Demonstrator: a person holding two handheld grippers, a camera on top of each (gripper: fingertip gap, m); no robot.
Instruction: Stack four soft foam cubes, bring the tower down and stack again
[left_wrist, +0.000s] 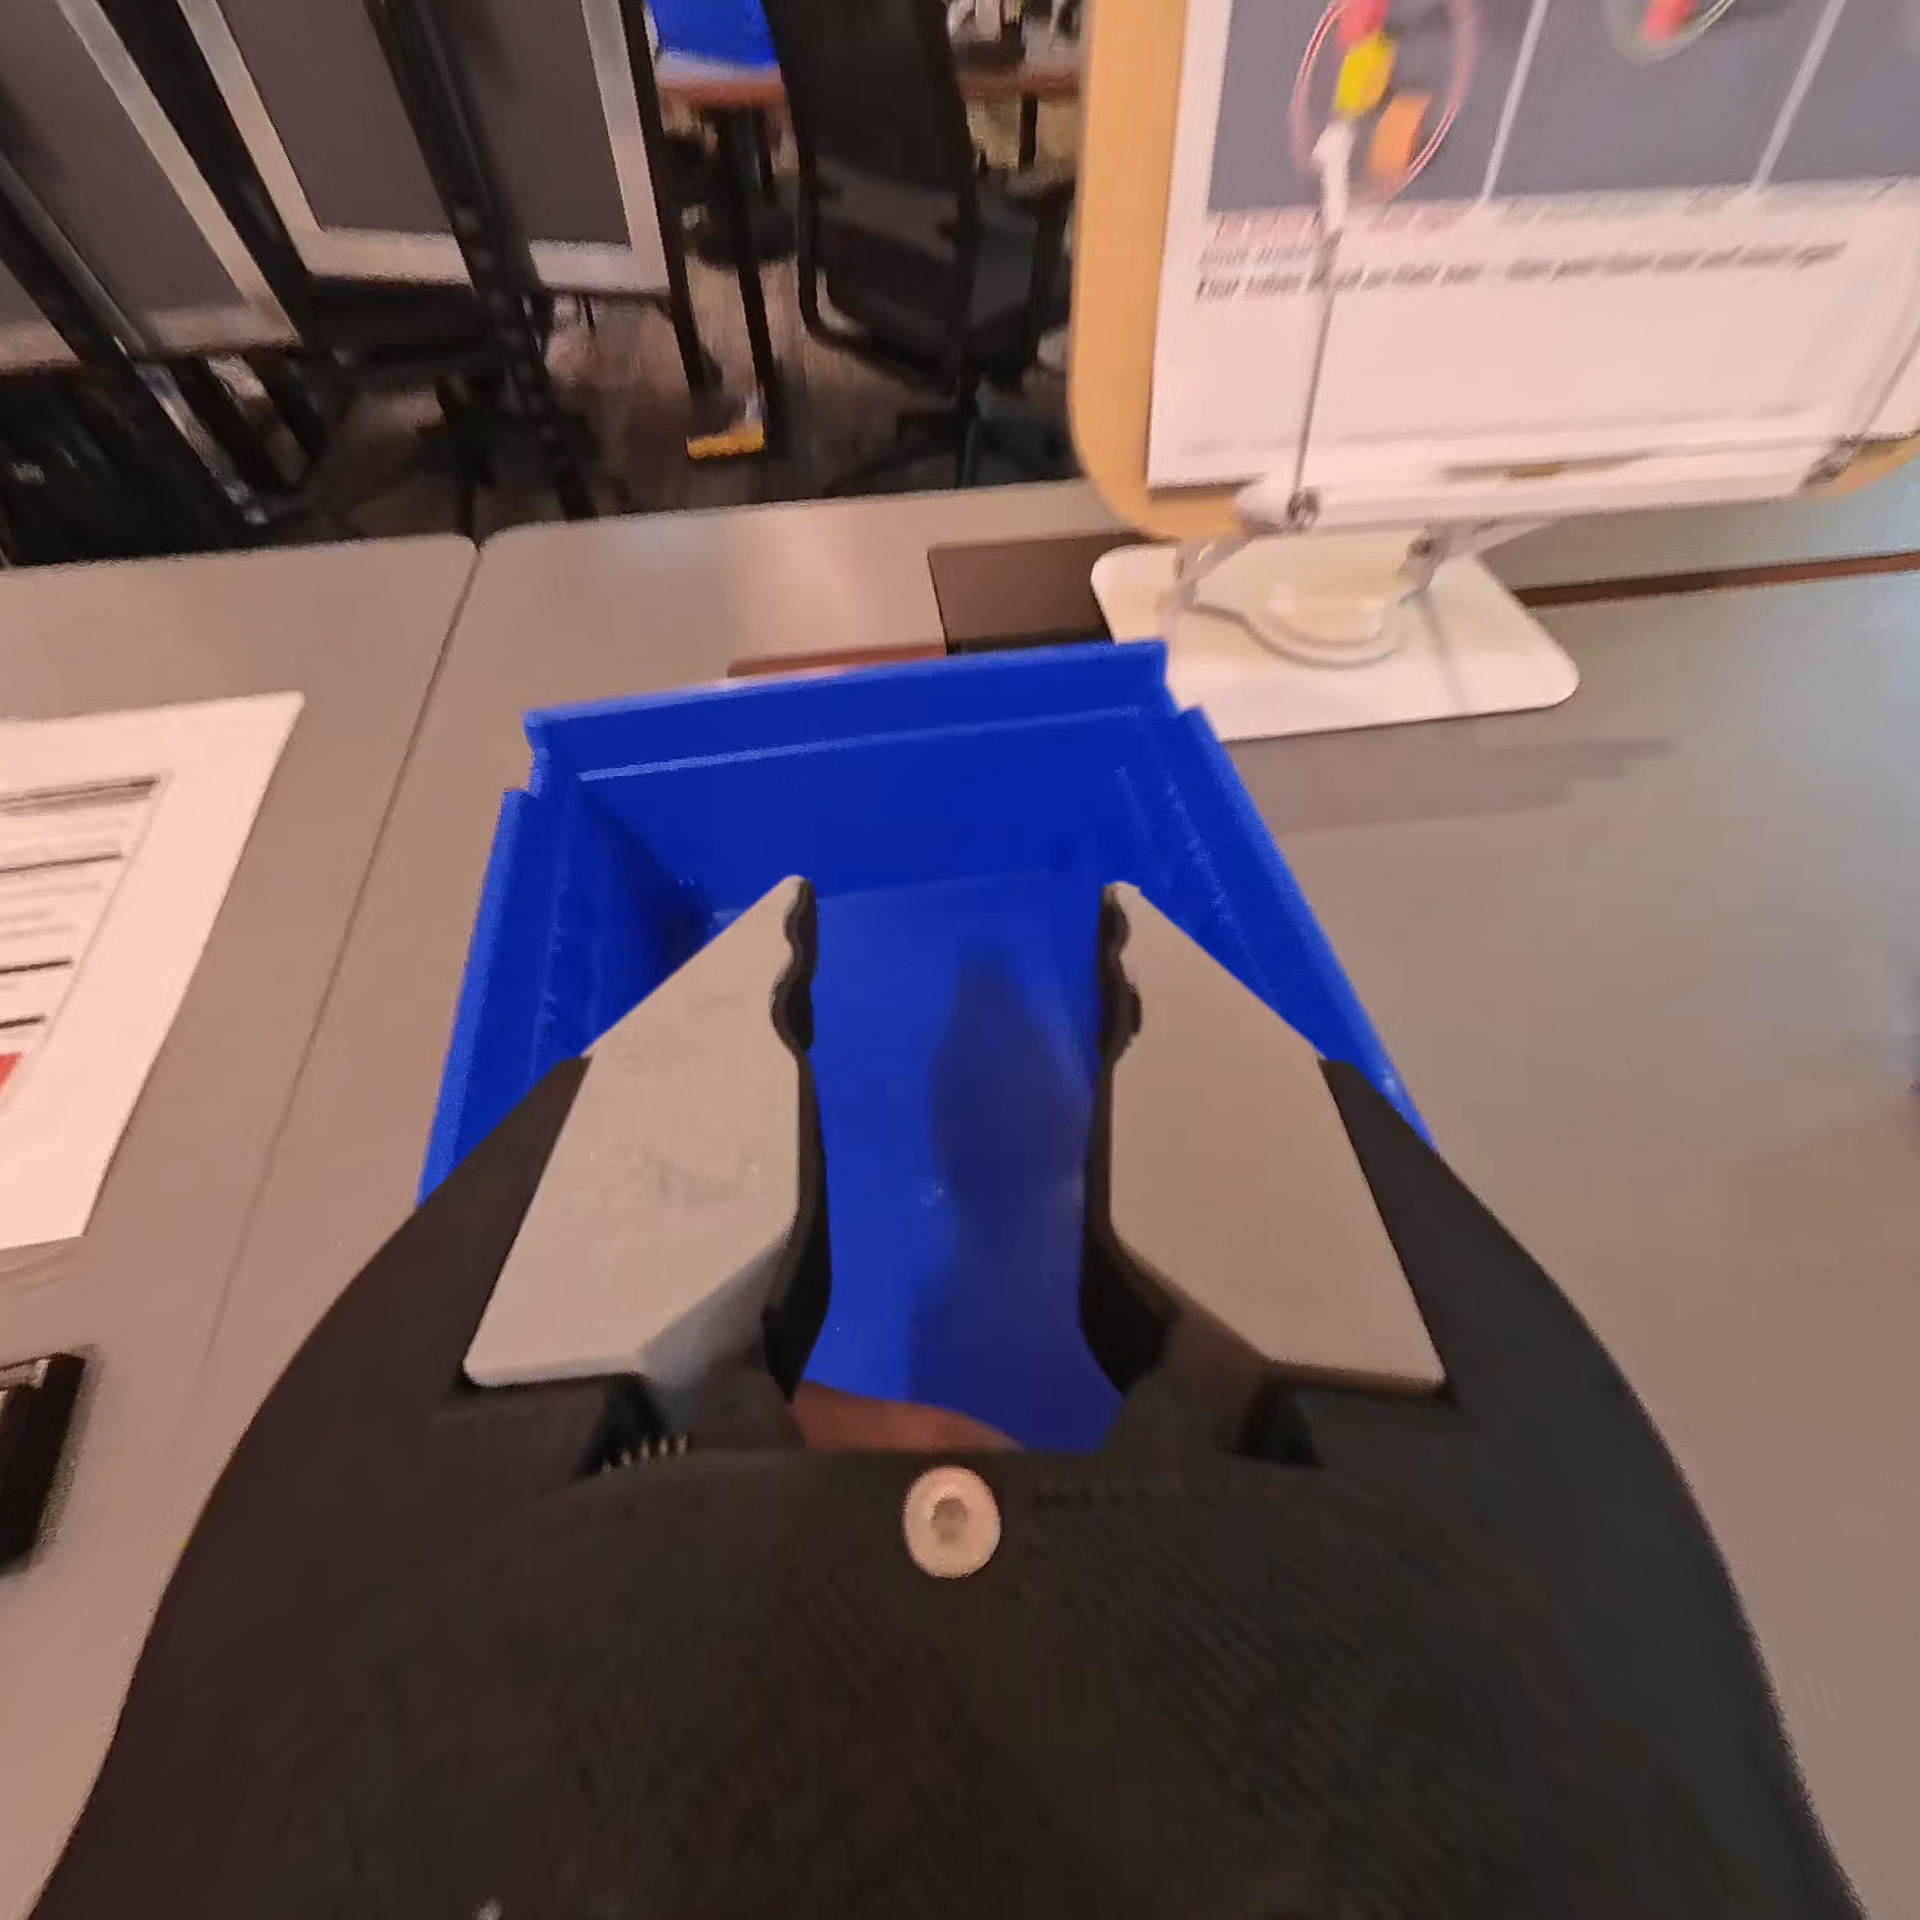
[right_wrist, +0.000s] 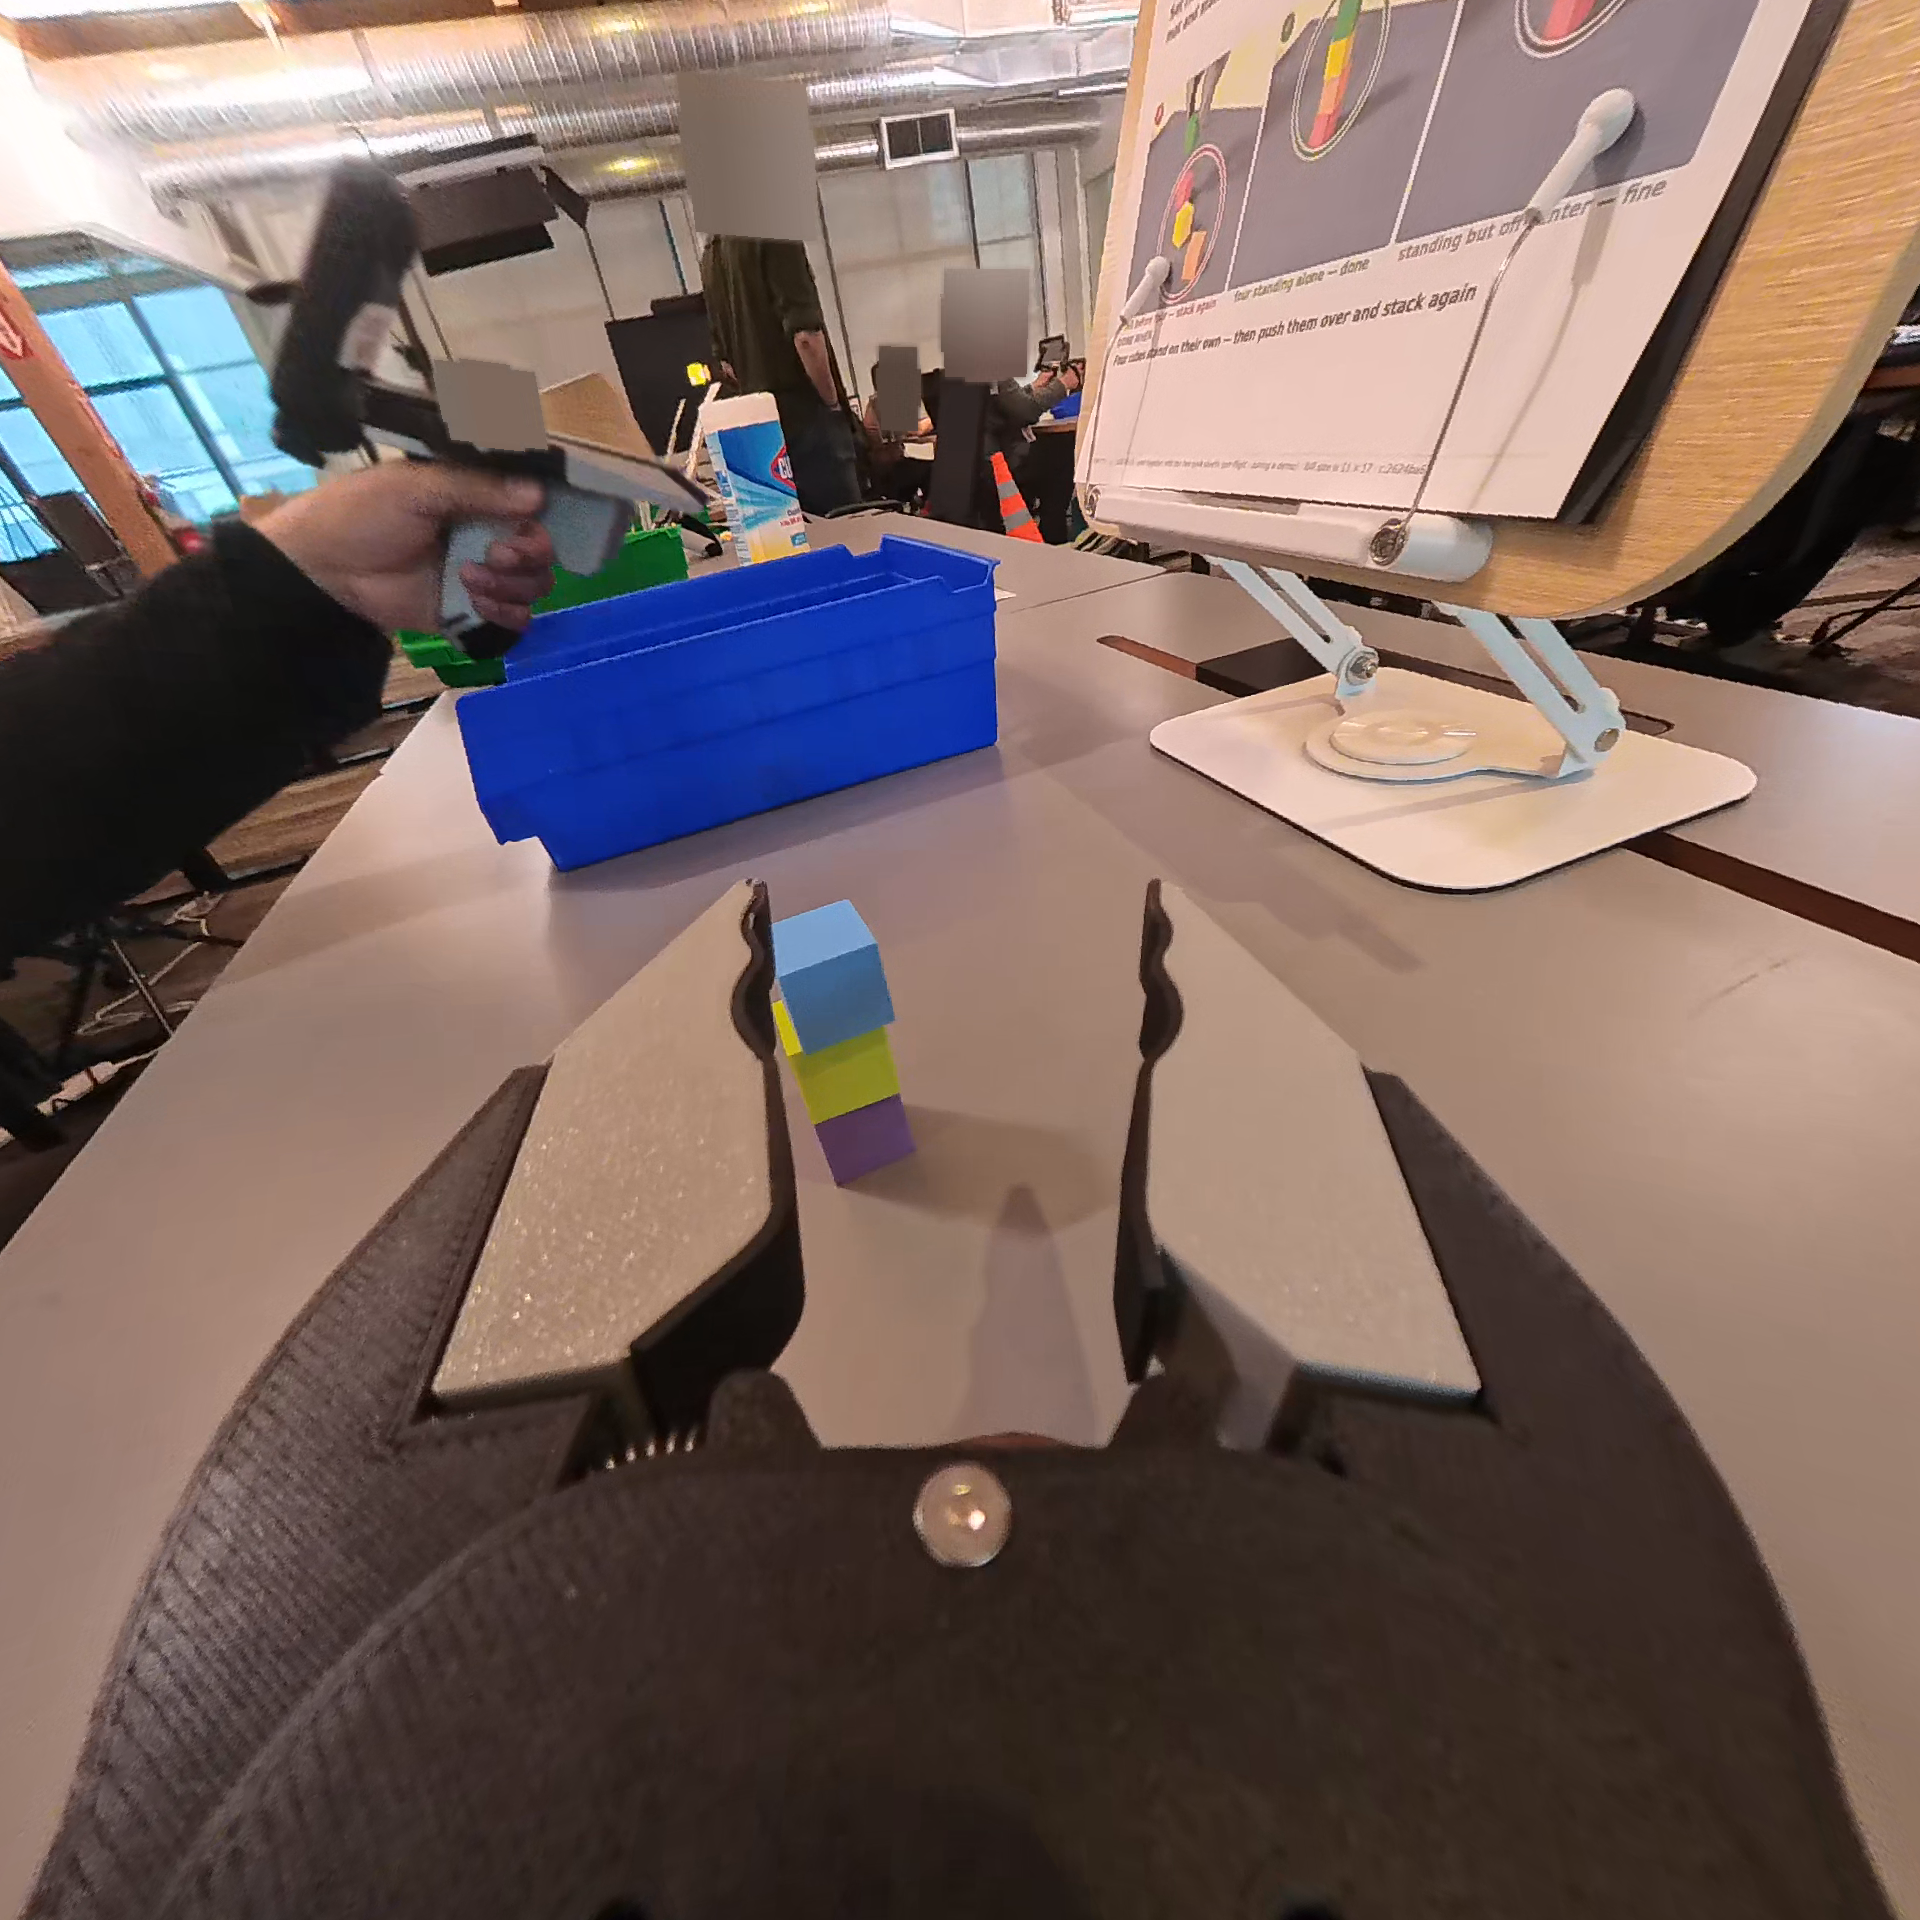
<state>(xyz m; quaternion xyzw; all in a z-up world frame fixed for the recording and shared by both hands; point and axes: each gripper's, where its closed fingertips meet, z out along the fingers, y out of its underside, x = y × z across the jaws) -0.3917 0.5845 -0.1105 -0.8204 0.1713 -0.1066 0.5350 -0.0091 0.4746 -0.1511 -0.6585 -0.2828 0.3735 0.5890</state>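
Foam cube tower (right_wrist: 844, 1039), just beyond right tool (right_wrist: 954, 914)

The left gripper (left_wrist: 954, 971) points forward and down with its jaws apart, gripped by the person's left hand (right_wrist: 416, 551); the right gripper (right_wrist: 951, 977) is likewise spread, holding nothing

We saw the left gripper (left_wrist: 954, 935) held over the blue bin (left_wrist: 862, 769), its two fingers spread apart with nothing between them. The bin stood on the grey table (left_wrist: 1621, 987), near a white stand (left_wrist: 1455, 655) bearing a printed sheet (left_wrist: 1558, 353). Another paper (left_wrist: 94, 935) lay at the left.
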